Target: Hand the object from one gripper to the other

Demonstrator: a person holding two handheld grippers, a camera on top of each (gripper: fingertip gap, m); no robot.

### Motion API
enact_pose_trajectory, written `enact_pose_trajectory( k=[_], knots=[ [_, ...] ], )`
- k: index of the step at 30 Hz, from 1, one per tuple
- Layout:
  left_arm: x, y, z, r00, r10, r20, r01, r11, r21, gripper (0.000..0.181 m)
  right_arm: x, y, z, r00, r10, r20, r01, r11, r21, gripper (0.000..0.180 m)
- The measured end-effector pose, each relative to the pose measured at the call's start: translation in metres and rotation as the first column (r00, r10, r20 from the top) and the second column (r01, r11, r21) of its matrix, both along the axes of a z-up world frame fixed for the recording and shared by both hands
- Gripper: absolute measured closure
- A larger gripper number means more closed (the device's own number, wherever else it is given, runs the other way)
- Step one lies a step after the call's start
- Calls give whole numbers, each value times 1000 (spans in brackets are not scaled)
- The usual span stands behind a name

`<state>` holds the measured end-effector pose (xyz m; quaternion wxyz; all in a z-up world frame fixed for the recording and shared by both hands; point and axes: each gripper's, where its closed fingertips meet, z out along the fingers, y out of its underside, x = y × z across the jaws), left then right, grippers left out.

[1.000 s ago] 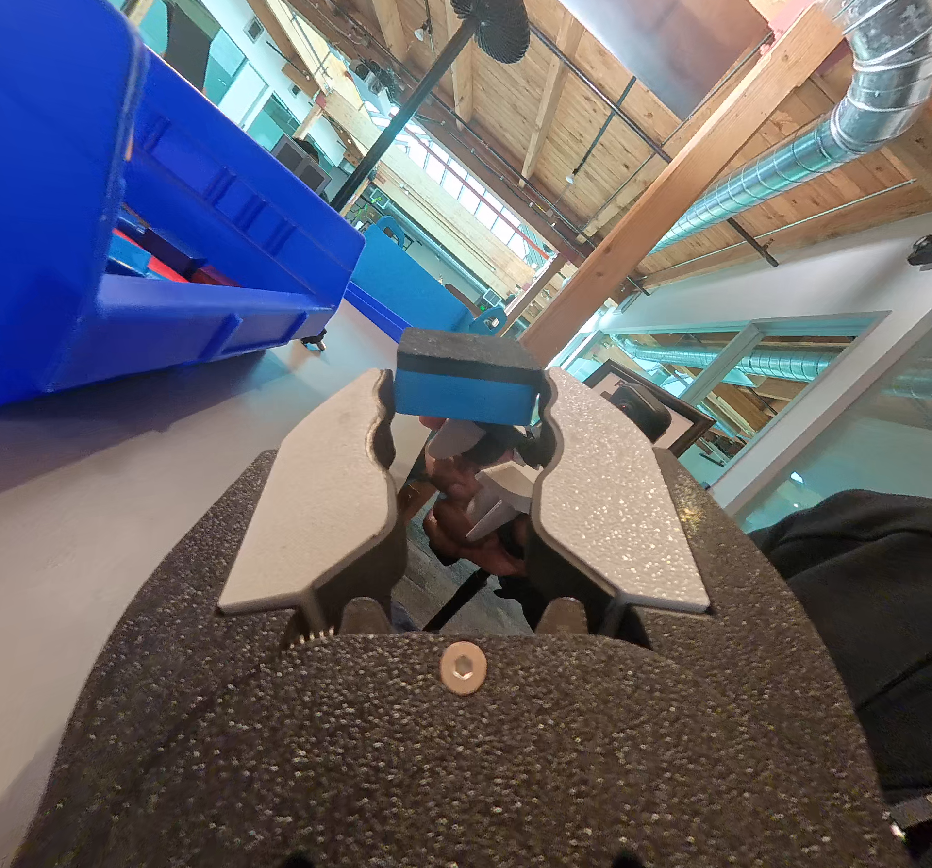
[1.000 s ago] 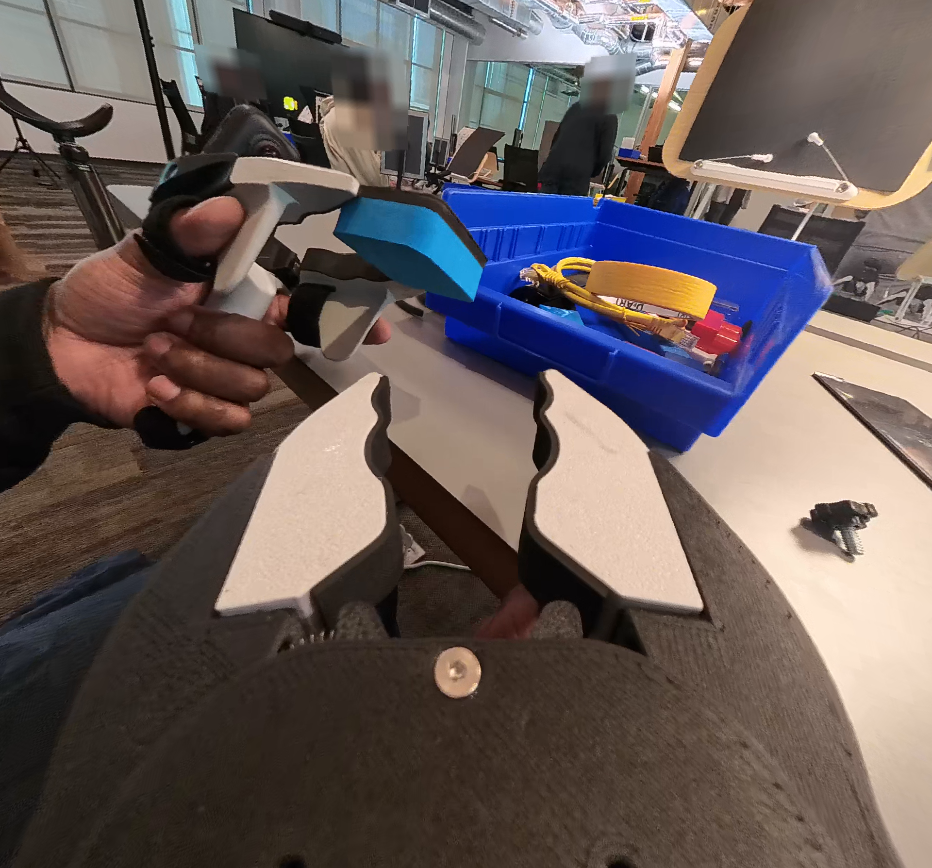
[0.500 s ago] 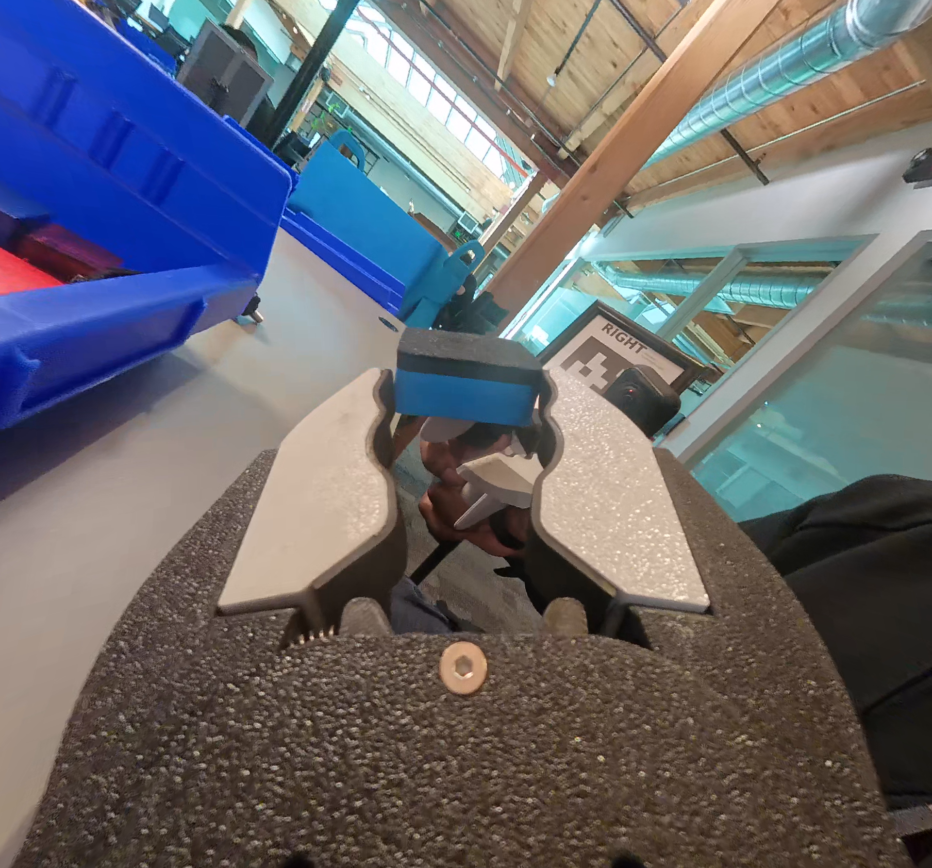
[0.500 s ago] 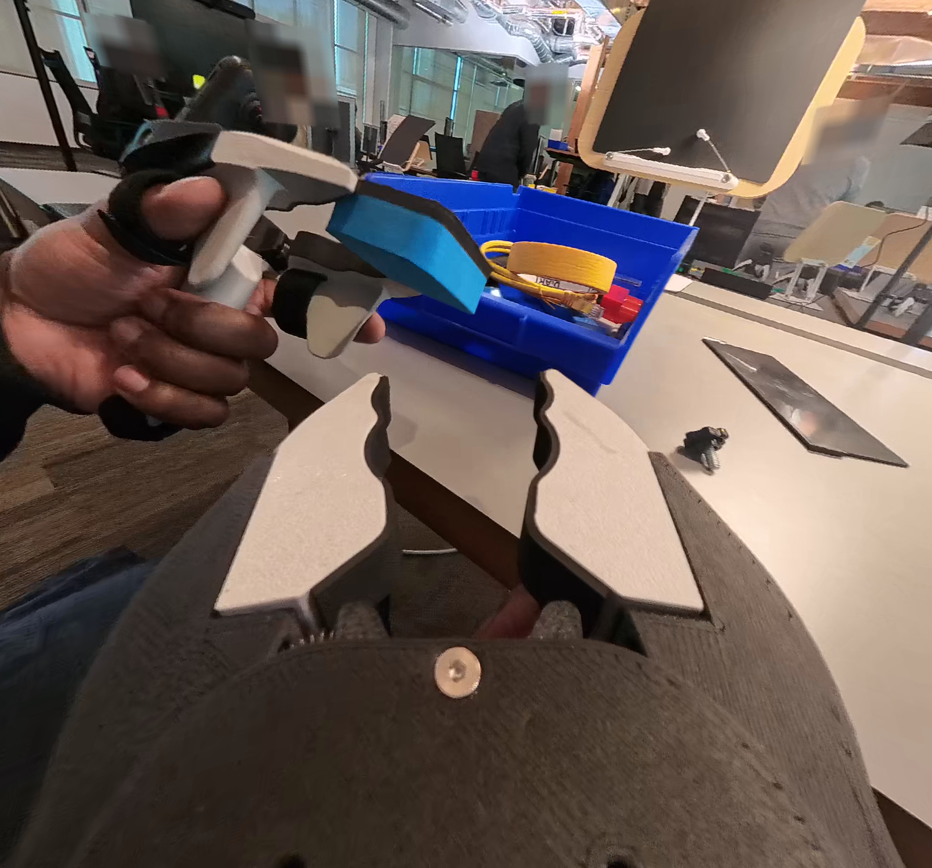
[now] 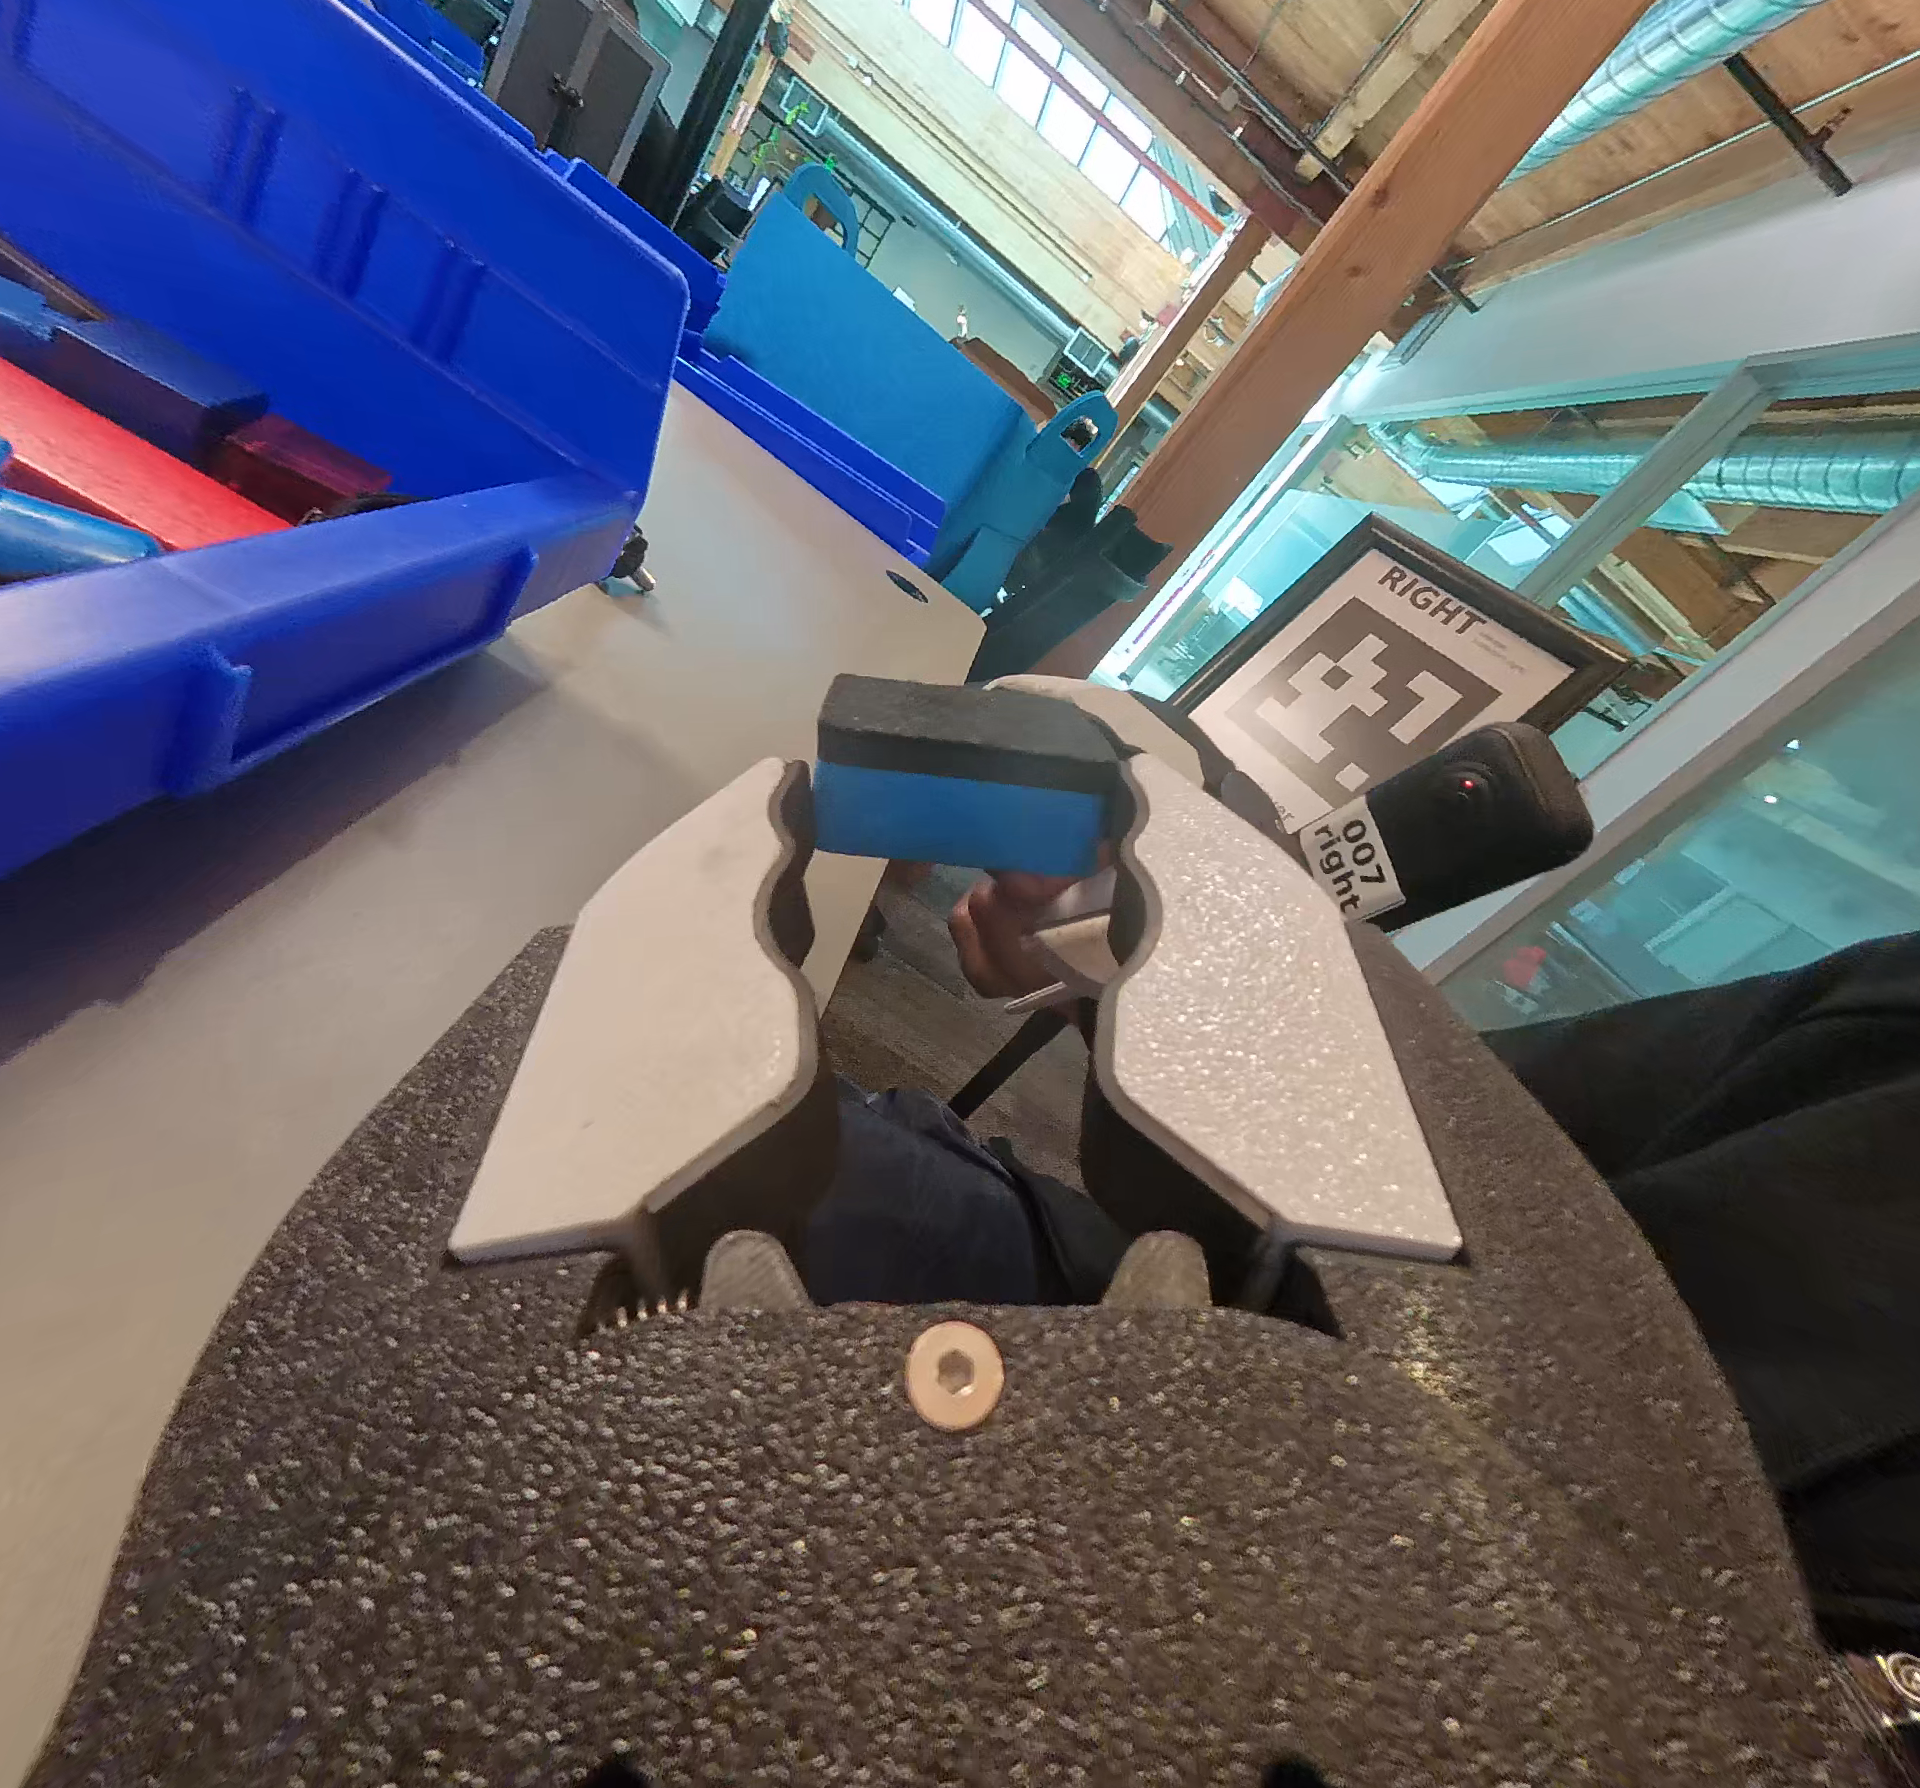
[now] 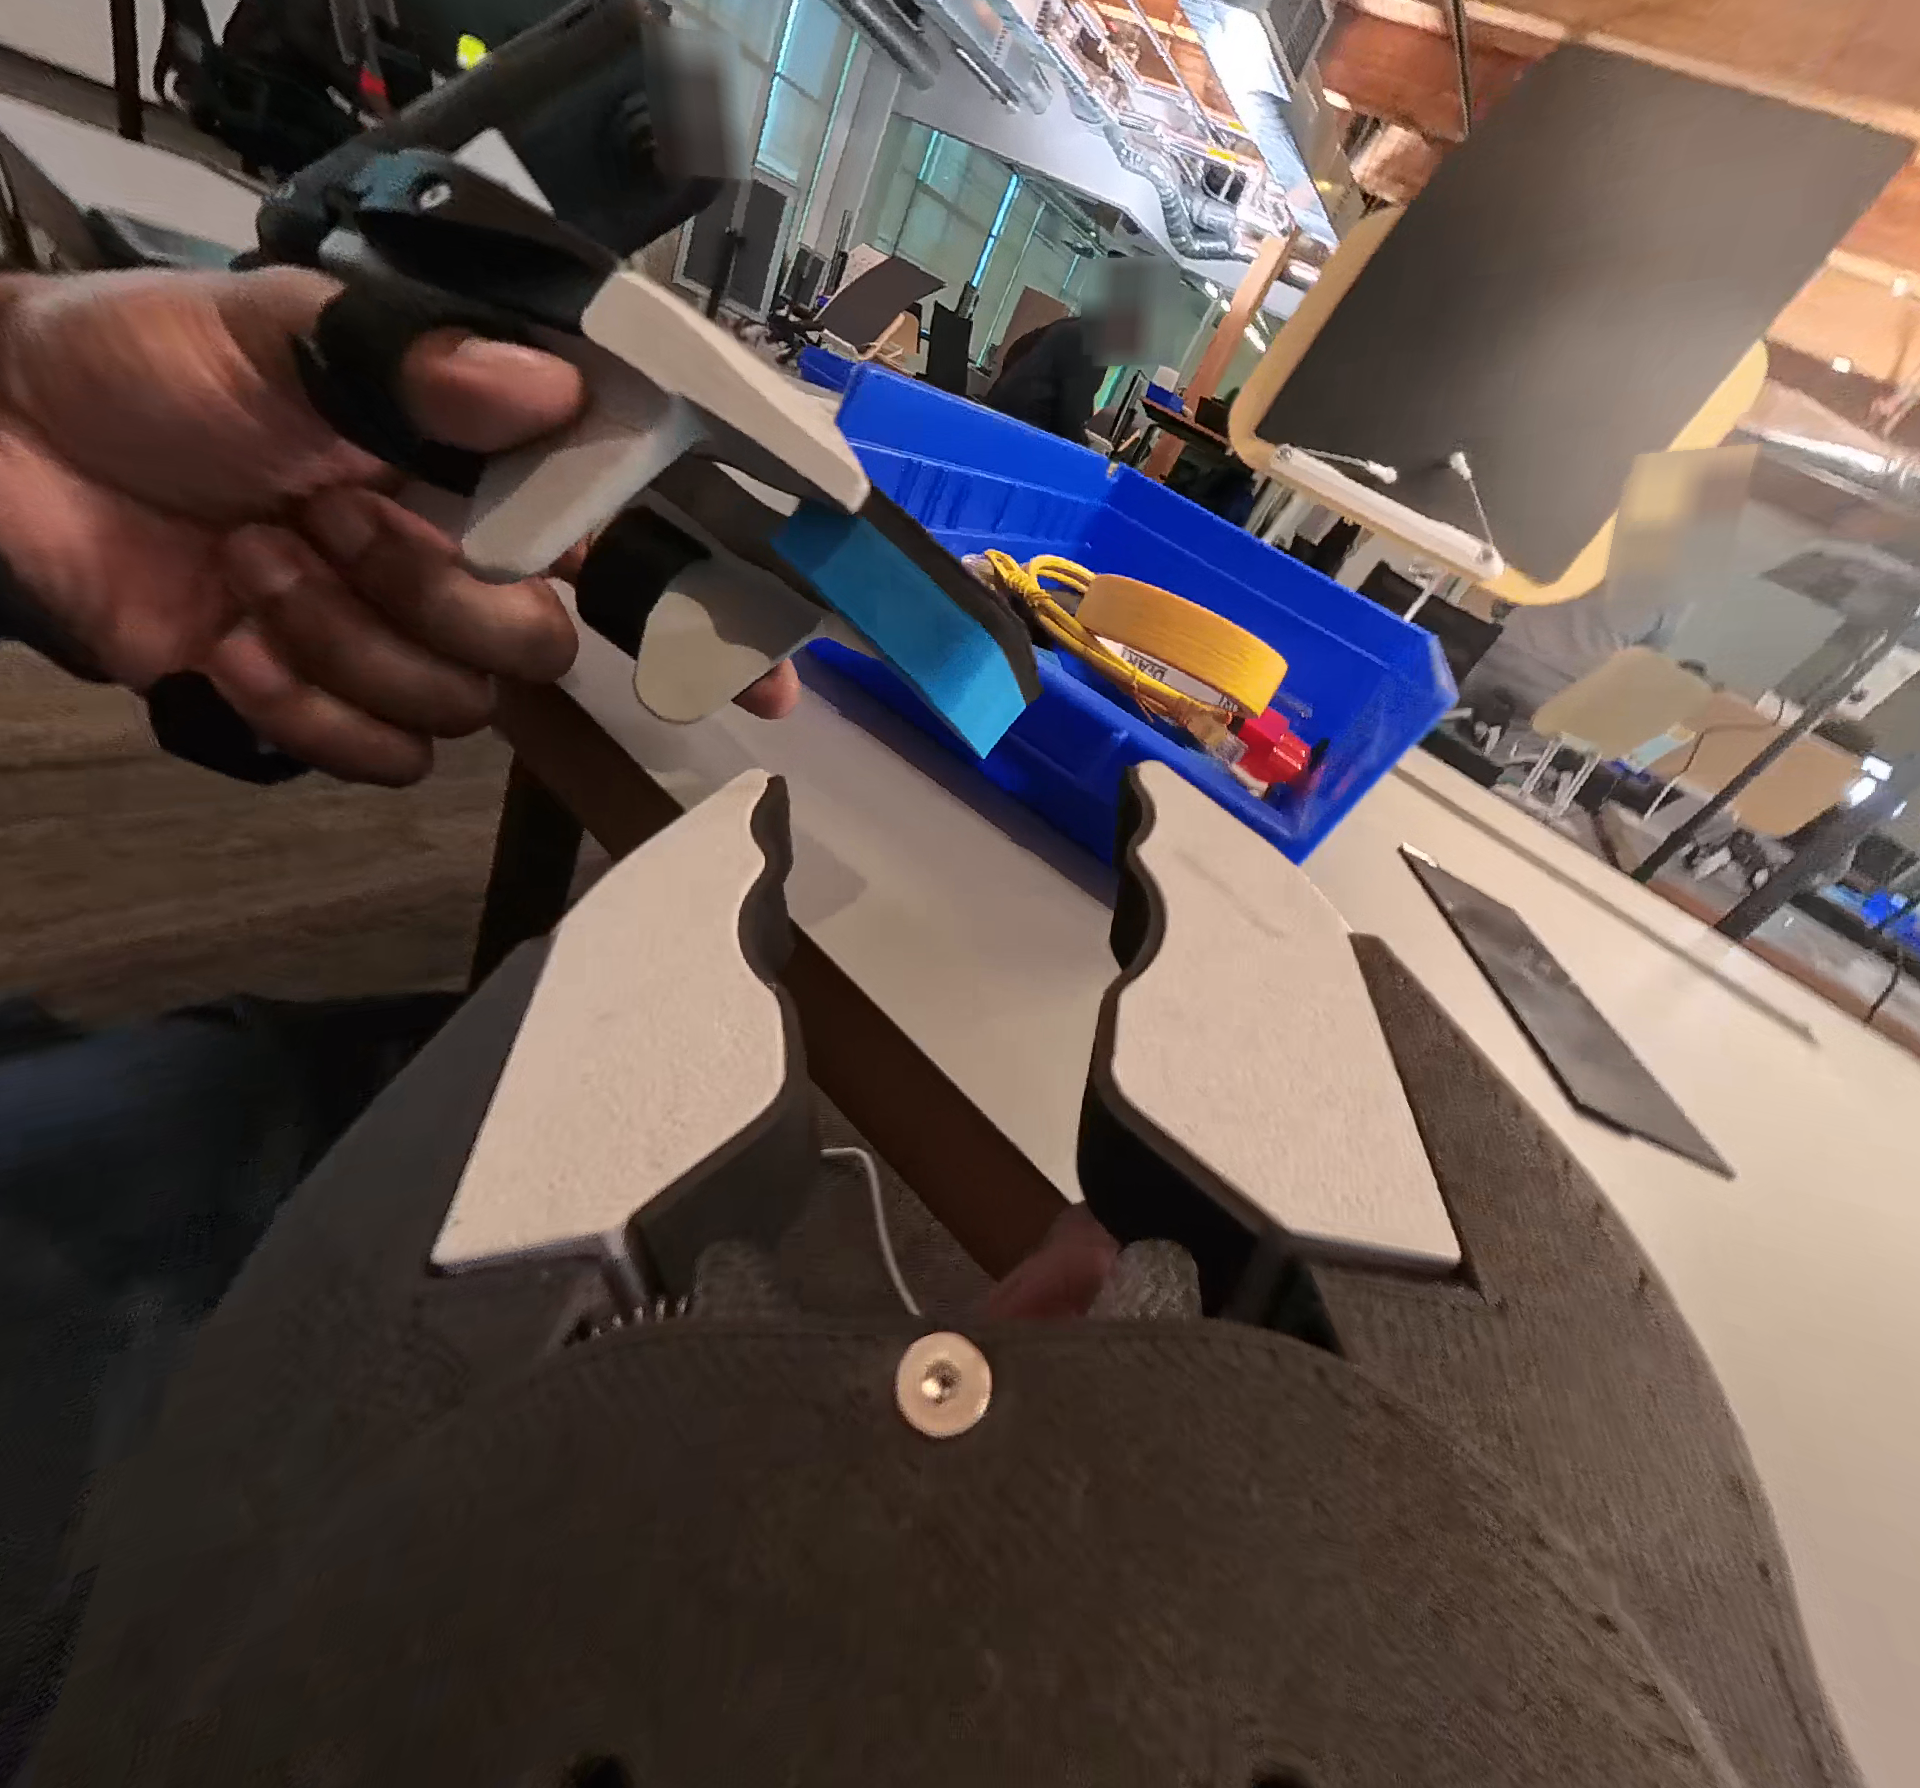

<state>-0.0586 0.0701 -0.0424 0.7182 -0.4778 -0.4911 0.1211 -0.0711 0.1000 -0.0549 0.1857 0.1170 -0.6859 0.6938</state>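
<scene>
Currently the left gripper (image 5: 956,808) is clamped on a foam block (image 5: 961,793), blue with a black layer on top, pinched between its two fingertips at the block's ends. Block sits level in the left wrist view, held in the air off the table edge. From the right wrist view, the same block (image 6: 904,611) tilts down toward the right, gripped by the left gripper (image 6: 831,543), which a hand (image 6: 239,512) holds by its handle; this part of the view is motion-blurred.

Right gripper (image 6: 951,829): jaws wide apart, nothing between them. Its fingertips sit below and just short of the block, not touching it. In the left wrist view, the right gripper's grey finger (image 5: 1049,699) shows just behind the block; contact cannot be told.

Grey table (image 6: 1662,1167) carries a blue bin (image 6: 1371,699) beyond the block. Bin holds a yellow tape roll (image 6: 1184,637), a yellow cable (image 6: 1060,616) and red pieces (image 6: 1273,751). A flat dark plate (image 6: 1548,1000) lies on the table to the right, well apart from the bin.
</scene>
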Motion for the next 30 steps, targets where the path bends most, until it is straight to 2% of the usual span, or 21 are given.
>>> enact_pose_trajectory(
  k=[11,13,15,16,17,19,22,24,26,28,30],
  knots=[
    [39,-6,-11,998,49,35,-46,997,-61,125,44,-32,-1,957,95,-273,-93,995,20,119],
    [48,-7,-13,997,57,43,-53,996,-75,125,53,-38,-3,940,108,-323,-106,994,25,127],
    [56,-7,-15,997,66,50,-62,995,-83,125,57,-44,-4,929,97,-358,-95,995,23,144],
    [59,-8,-15,996,73,49,-69,994,-85,125,59,-47,-5,928,97,-359,-94,995,24,152],
    [61,-10,-15,995,92,43,-88,992,-86,125,62,-49,-6,936,111,-335,-107,994,29,152],
    [66,-15,-13,992,124,23,-122,988,-93,126,66,-53,-6,962,158,-222,-152,987,45,153],
    [75,-23,-2,984,165,-70,-171,980,-99,126,69,-55,0,956,273,107,-279,959,42,153],
    [81,-29,4,975,181,-126,-193,977,-90,123,74,-54,3,853,369,369,-404,915,18,154],
    [85,-29,9,971,169,-171,-185,979,-86,122,78,-51,9,704,439,558,-506,862,-40,154],
    [86,-26,11,968,152,-201,-170,982,-80,121,85,-46,11,559,482,675,-593,801,-81,154],
    [85,-22,11,970,132,-204,-150,986,-72,122,91,-44,12,447,492,747,-642,758,-115,154]
  ],
)
